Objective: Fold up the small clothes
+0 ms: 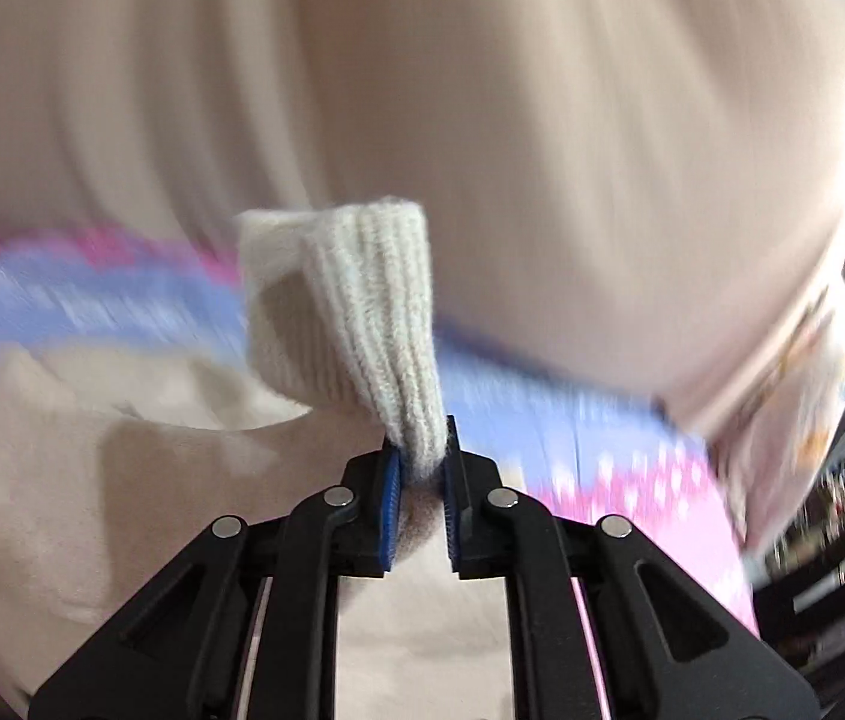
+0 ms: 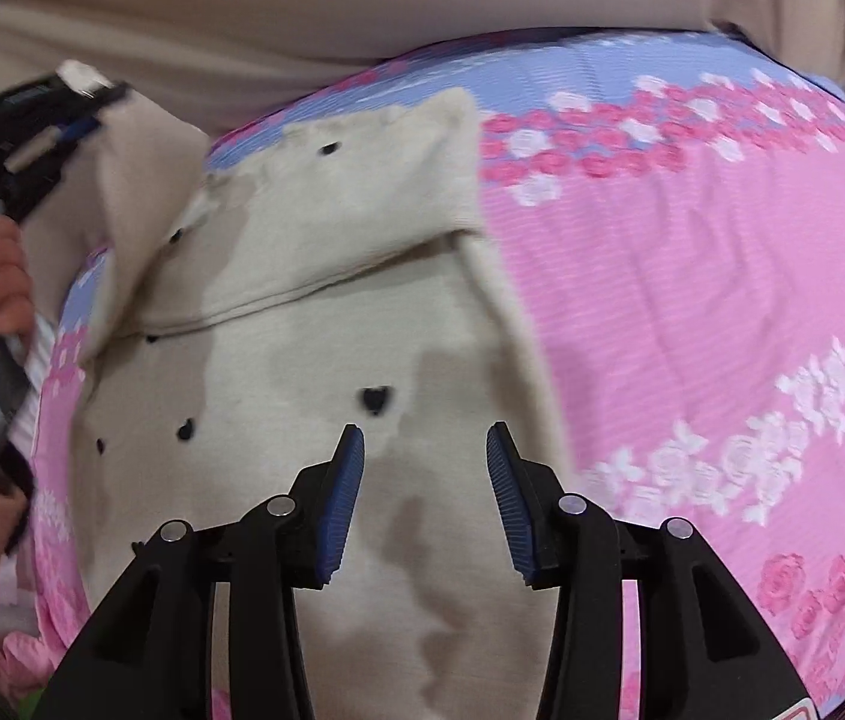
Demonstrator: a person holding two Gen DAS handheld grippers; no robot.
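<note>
Garment: a small cream garment (image 2: 326,312) with black heart-shaped spots lies on the pink and blue floral bedsheet (image 2: 692,276), filling the centre and lower centre of the right wrist frame; darker patches mark its cloth.
Ribbed cuff: the cream ribbed cuff (image 1: 362,312) stands at the centre of the left wrist frame, lifted off the sheet.
Left gripper: the left gripper (image 1: 422,468) is clamped on the ribbed cuff, blue pads pressed against the knit; in the right wrist frame it shows at the upper left, raising that edge of the garment.
Right gripper: the right gripper (image 2: 425,450) hangs at the lower centre of its frame over the body of the garment, jaws wide and holding nothing.
Step in hand: likely a sleeve or side being lifted to fold across the body; the left view is motion-blurred.
Next move: judged to call for carrying the cuff over the middle, laying it flat, then letting go, while the free gripper pins or smooths the cloth.
Containers: none can be seen in either view.
</note>
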